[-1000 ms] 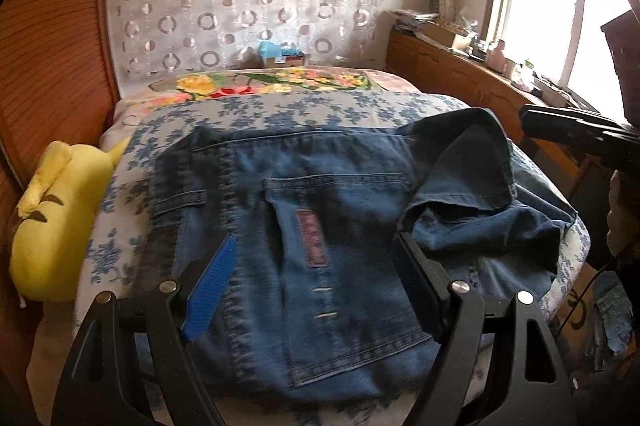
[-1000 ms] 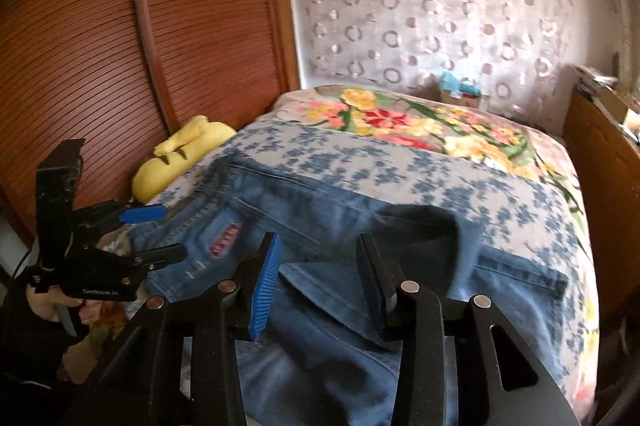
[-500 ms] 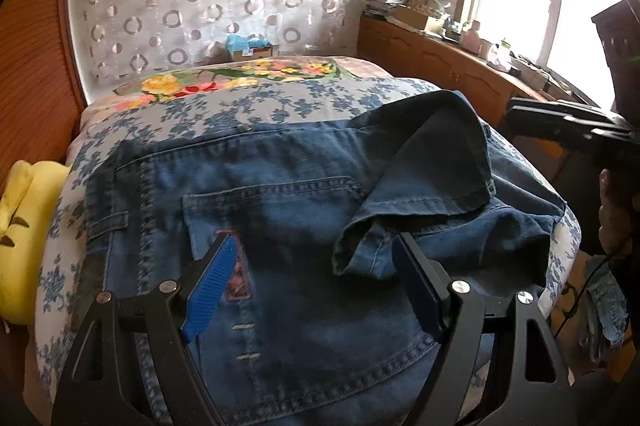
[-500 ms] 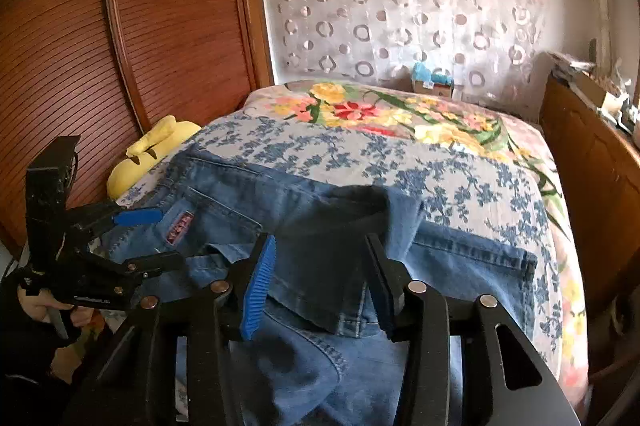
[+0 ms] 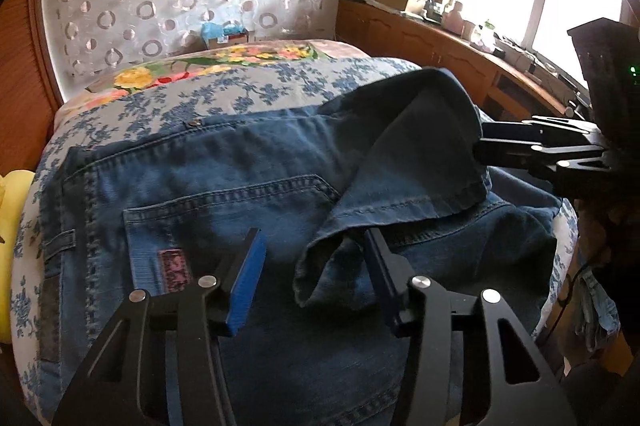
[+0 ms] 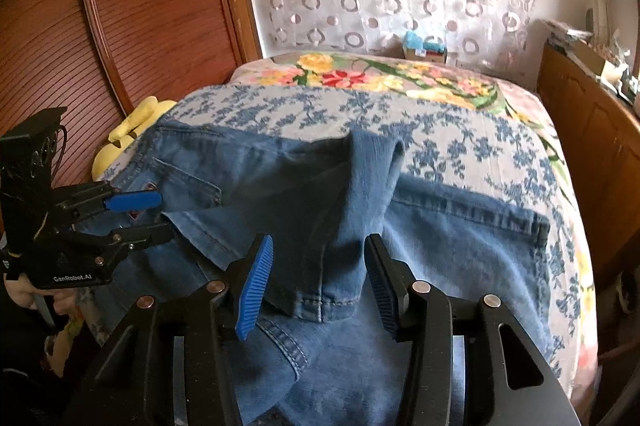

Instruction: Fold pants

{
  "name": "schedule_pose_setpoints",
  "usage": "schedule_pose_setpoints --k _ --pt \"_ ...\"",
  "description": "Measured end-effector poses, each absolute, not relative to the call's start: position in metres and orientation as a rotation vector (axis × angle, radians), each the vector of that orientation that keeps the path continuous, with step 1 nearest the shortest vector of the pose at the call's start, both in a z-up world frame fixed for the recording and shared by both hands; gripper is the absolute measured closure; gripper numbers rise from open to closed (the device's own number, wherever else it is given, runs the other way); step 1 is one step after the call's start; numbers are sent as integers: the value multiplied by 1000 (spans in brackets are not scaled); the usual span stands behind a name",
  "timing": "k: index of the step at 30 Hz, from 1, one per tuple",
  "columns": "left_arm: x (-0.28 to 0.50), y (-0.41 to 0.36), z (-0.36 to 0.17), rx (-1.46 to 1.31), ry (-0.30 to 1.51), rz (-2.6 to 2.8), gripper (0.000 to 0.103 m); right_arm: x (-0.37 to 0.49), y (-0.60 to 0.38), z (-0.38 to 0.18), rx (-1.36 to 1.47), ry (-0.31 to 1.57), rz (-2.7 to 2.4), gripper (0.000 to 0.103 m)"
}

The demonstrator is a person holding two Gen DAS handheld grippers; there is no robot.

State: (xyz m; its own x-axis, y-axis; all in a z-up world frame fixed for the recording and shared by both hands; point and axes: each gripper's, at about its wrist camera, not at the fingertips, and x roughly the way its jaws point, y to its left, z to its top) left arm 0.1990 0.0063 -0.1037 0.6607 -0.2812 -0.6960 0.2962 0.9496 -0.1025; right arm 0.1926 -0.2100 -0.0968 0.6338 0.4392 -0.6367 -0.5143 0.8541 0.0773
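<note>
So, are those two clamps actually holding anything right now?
Nothing gripped. The blue denim pants' hem sits loose inside the left hand-held gripper, jaws just closing, and the right hand-held gripper, jaws just opening.

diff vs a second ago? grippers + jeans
The left gripper slid across the jeans from the back pocket toward the folded-over leg hem; its jaws have just been closing, with the hem corner between them, not visibly pinched. The right gripper closed in on the hem's other corner, jaws just opening around it. Jeans, bedspread and yellow plush stayed put.
</note>
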Motion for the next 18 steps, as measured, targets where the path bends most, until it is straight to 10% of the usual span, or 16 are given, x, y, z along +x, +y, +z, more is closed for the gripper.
schedule_pose_setpoints --k 8,11,18 --pt "207 -3 -115 43 814 -334 59 201 -207 -106 -75 783 569 54" --pt "203 -7 -111 49 798 -349 79 199 -206 -105 -64 782 595 80" --pt "183 -1 -90 44 740 -360 96 195 -212 -86 -43 715 633 96"
